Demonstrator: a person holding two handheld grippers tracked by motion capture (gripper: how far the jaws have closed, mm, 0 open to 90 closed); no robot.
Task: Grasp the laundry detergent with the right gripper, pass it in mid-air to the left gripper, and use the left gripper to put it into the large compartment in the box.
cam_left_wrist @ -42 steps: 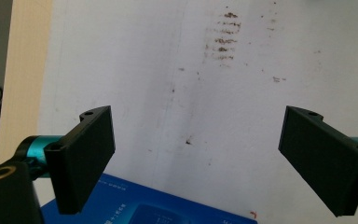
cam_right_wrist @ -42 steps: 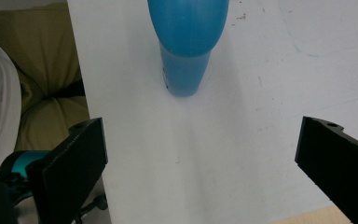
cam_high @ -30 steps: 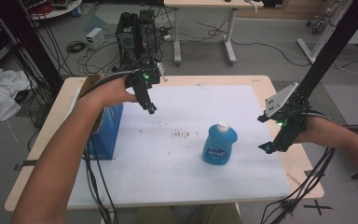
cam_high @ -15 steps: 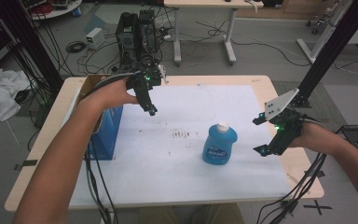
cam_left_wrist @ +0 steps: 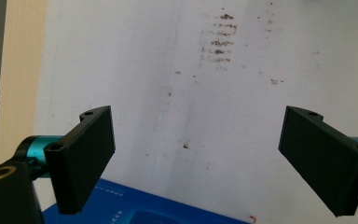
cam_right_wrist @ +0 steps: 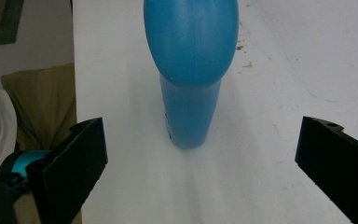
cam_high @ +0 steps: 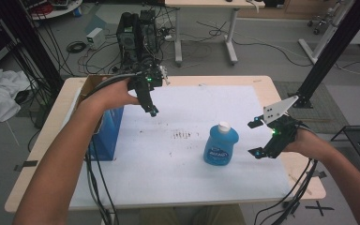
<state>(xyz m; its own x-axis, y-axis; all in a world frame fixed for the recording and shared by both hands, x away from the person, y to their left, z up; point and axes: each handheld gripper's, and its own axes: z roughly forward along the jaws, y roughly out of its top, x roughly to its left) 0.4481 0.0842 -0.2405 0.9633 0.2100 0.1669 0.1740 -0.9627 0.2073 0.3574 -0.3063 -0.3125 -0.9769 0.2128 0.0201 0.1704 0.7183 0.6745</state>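
A blue bottle with a white cap stands upright on the white sheet, right of centre. My right gripper is open just to the bottle's right, with its jaws turned toward it and apart from it. In the right gripper view the bottle stands ahead of the wide-open right gripper. My left gripper hangs above the sheet's far left part, jaws pointing down, beside a blue box. The left gripper view looks down on bare sheet between the open left gripper, with the blue box at the bottom edge.
The blue box has an open brown top and stands at the table's left edge. Brown stains mark the sheet's middle. Cables trail off the near edge. Black posts stand beyond the table's right and left corners.
My right gripper has moved left and slightly down, closer to the bottle. The left gripper has barely moved.
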